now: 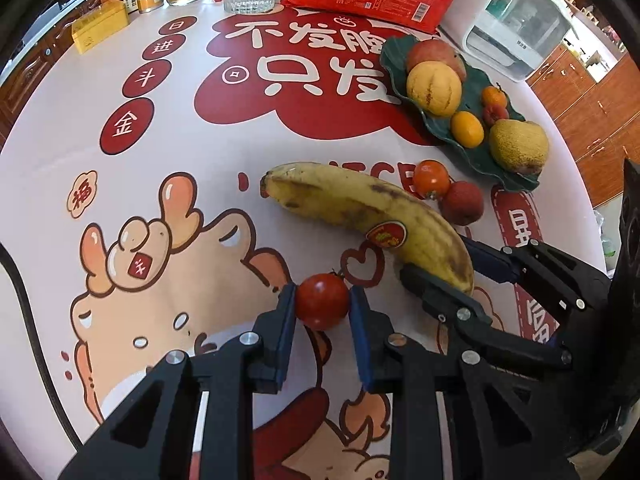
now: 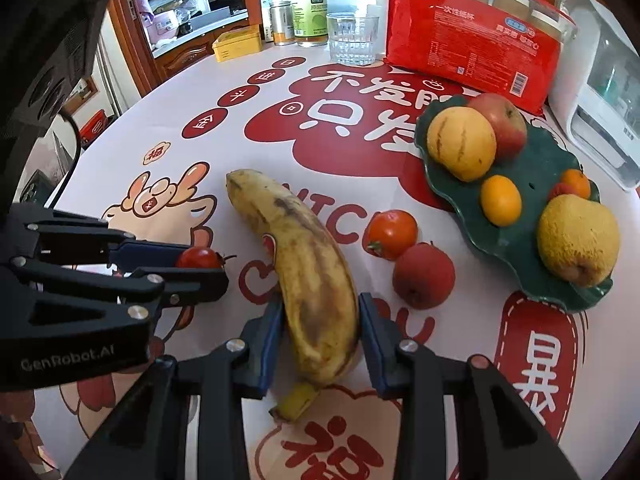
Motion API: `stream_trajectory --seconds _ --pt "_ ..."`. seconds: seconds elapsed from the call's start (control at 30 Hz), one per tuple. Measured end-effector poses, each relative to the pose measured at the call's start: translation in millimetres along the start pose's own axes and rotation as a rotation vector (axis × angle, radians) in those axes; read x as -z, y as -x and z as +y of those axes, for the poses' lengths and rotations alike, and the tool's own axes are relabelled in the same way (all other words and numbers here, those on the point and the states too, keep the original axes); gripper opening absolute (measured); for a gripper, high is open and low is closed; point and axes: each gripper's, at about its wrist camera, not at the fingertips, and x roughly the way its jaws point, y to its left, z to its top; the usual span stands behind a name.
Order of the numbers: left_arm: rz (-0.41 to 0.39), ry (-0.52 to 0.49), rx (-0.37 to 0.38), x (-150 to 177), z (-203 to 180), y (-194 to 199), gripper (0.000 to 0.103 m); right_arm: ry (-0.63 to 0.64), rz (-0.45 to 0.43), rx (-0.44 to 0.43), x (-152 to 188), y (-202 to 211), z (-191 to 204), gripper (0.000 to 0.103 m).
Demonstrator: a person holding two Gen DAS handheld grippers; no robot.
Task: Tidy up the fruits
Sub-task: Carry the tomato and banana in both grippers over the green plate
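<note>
1. Fruit lies scattered across a glossy printed tablecloth (image 1: 168, 208) in red, pink and cream, its cartoon figure and bold characters running under your grippers.
2. Your left gripper (image 1: 322, 307) has its blue-padded fingers pressed against both sides of a small, smooth red tomato (image 1: 322, 301), which sits on the cloth just left of the banana's stem end.
3. Your right gripper (image 2: 320, 322) straddles the banana (image 2: 304, 264), a long curved fruit with dull yellow, brown-mottled skin; the pads sit at its flanks near the stem end, but you cannot tell whether they clamp it or merely touch.
4. A second, orange-red tomato (image 2: 392, 234) and a rough, matte red round fruit (image 2: 424, 276) touch each other just beyond the banana.
5. A dark green leaf-shaped plate (image 2: 532, 248) with a wavy rim holds an apple (image 2: 504, 124), a striped yellow melon (image 2: 460, 142), a pitted yellow pear (image 2: 576, 240) and small oranges (image 2: 500, 200).
</note>
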Motion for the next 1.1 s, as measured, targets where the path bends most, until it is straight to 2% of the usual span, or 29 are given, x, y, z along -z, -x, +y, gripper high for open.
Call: stream_trajectory --seconds 0.53,0.7,0.9,1.1 --pt "-0.11 -0.01 0.051 -2.0 -16.8 70.2 0.025 -0.064 -0.085 0.014 0.3 55.5 -11.9 0.035" --pt "-0.129 -0.017 0.062 -7.2 -27.8 83.3 0.025 -0.099 -0.148 0.02 -2.6 84.1 -22.6 0.035" --pt "-0.176 -0.06 0.062 -32.1 -49.7 106.9 0.025 -0.155 -0.219 0.057 -10.0 119.7 -47.5 0.035" --pt "-0.237 -0.127 0.049 -74.4 -83.9 125.2 0.025 -0.219 -0.265 0.119 -34.6 149.2 -95.3 0.035"
